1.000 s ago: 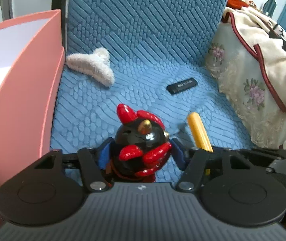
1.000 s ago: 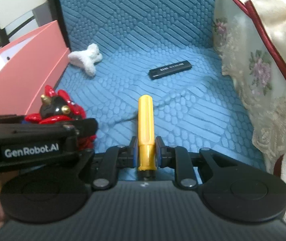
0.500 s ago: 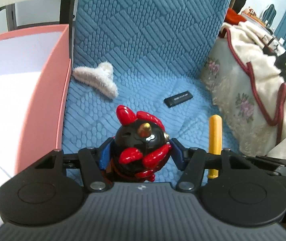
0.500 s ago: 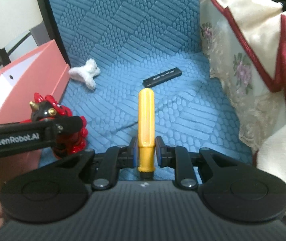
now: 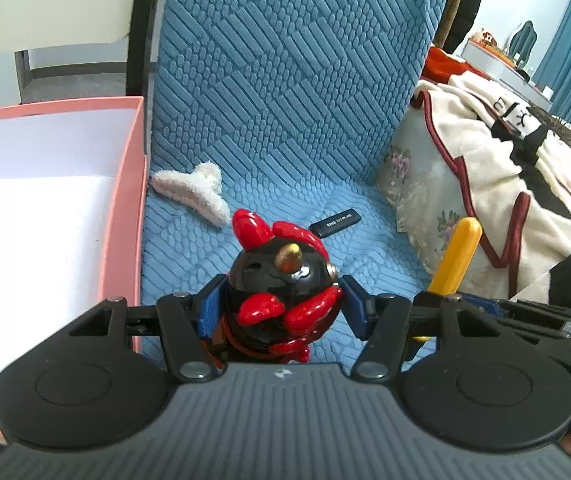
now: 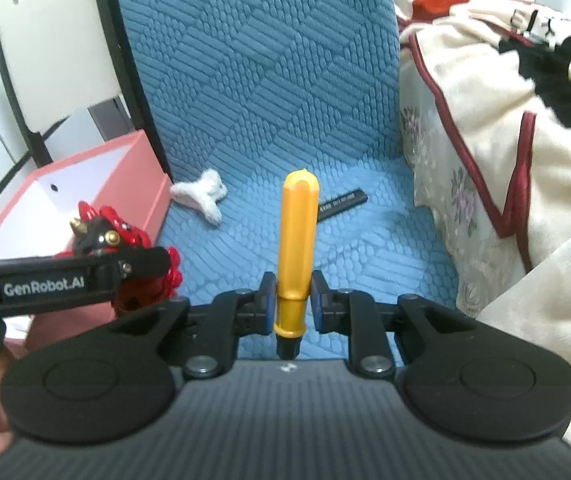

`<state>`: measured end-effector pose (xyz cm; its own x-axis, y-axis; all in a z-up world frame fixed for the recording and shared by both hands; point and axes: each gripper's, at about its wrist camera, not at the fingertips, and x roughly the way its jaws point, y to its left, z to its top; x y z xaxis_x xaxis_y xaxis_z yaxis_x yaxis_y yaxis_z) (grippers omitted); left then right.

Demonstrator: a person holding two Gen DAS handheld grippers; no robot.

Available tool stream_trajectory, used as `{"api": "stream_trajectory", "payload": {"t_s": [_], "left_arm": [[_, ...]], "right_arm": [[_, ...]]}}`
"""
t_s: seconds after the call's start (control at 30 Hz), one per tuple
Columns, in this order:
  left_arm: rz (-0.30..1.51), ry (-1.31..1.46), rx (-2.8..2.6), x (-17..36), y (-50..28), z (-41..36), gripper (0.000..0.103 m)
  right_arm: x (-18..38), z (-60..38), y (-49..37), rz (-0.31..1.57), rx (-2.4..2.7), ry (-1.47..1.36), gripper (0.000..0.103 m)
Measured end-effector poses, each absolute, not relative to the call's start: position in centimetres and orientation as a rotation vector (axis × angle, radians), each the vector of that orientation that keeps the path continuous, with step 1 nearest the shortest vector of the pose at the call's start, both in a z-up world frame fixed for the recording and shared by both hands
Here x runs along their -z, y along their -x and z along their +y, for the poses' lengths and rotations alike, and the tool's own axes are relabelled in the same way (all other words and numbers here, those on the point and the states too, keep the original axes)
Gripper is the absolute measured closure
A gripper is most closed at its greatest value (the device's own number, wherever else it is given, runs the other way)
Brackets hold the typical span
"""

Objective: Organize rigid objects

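Observation:
My left gripper [image 5: 281,304] is shut on a black and red figurine [image 5: 281,280] and holds it above the blue seat, just right of the open pink box [image 5: 125,208]. The figurine also shows in the right wrist view [image 6: 105,236]. My right gripper [image 6: 293,298] is shut on a yellow screwdriver handle [image 6: 297,240], held upright above the seat; it also shows in the left wrist view [image 5: 455,256]. A white fluffy hair claw [image 5: 193,196] and a black USB stick [image 5: 335,222] lie on the seat.
The blue quilted chair seat and back [image 5: 285,80] lie ahead. A cream blanket with red trim [image 5: 505,168] is piled at the right. The pink box has a white inside [image 5: 45,232]. A white chair [image 6: 53,40] stands behind at the left.
Both grippers have risen with their objects. The pink box's inside has come into view at the left. The screwdriver now stands higher over the seat.

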<state>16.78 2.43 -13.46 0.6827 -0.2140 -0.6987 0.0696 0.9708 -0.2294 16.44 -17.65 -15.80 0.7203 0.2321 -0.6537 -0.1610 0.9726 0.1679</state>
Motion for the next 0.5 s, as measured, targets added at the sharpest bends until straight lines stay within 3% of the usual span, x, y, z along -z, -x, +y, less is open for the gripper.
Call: {"api": "stream_trajectory", "payload": {"t_s": [0.5], "left_arm": [[0.723, 0.215, 0.169, 5.7, -14.6, 6.7, 0.038]], "right_arm": [[8.4, -14.7, -13.7, 0.644, -0.290, -0.094, 0.082]]}}
